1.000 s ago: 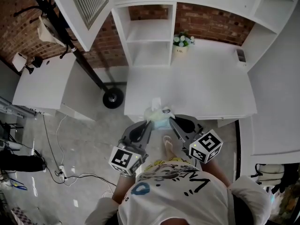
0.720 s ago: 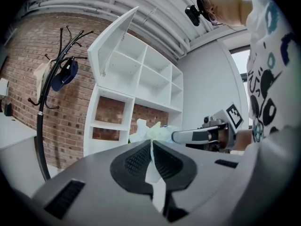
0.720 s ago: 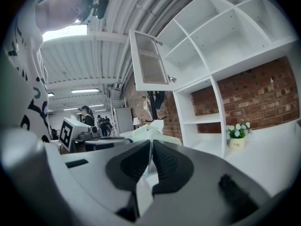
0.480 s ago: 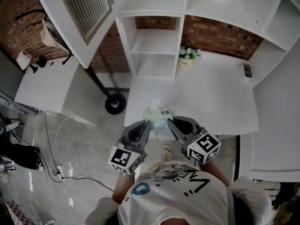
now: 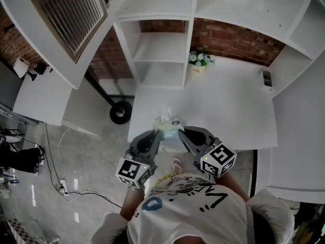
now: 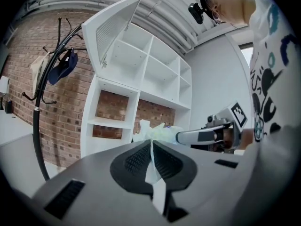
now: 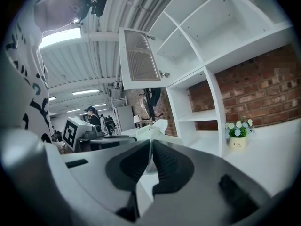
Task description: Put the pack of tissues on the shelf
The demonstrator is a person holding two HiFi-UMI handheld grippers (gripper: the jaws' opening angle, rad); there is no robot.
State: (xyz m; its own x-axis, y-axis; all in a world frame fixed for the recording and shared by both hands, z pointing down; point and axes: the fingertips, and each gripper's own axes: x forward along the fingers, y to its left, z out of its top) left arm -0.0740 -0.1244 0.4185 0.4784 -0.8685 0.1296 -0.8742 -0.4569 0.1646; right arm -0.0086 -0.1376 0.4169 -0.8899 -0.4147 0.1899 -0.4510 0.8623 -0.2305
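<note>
The pack of tissues point(image 5: 168, 125) is a soft, pale greenish-white bundle in thin, crinkly clear wrap, with a white tissue tuft standing up from its top. It hangs in the air over the near edge of the white worktop point(image 5: 223, 105), carried between the two claws and not on any shelf. The left claw point(image 5: 158, 134) is pressed together on a thin flap of the wrap at the pack's left end, and the right claw point(image 5: 182, 133) is pinched on the wrap at its right end, so the pack is slung between them. The head view alone gives the layout from above: the white shelf unit point(image 5: 160, 50) stands at the far side of the worktop, well apart from the pack, with a small flower pot point(image 5: 197, 61) just beside its right upright and an open louvred cabinet door point(image 5: 66, 14) jutting out at upper left. The left gripper view shows what the head view cannot: the film of wrap running down between the ribbed dark pads, which are closed flat on it, plus a black coat stand point(image 6: 43, 93) with a dark cap point(image 6: 62, 66) against the brick wall. The right gripper view shows its own pads shut on a narrow edge of wrap in the same way, the pack's tuft rising just beyond them, and the little white blooms of the flower pot side-on at the right.
</note>
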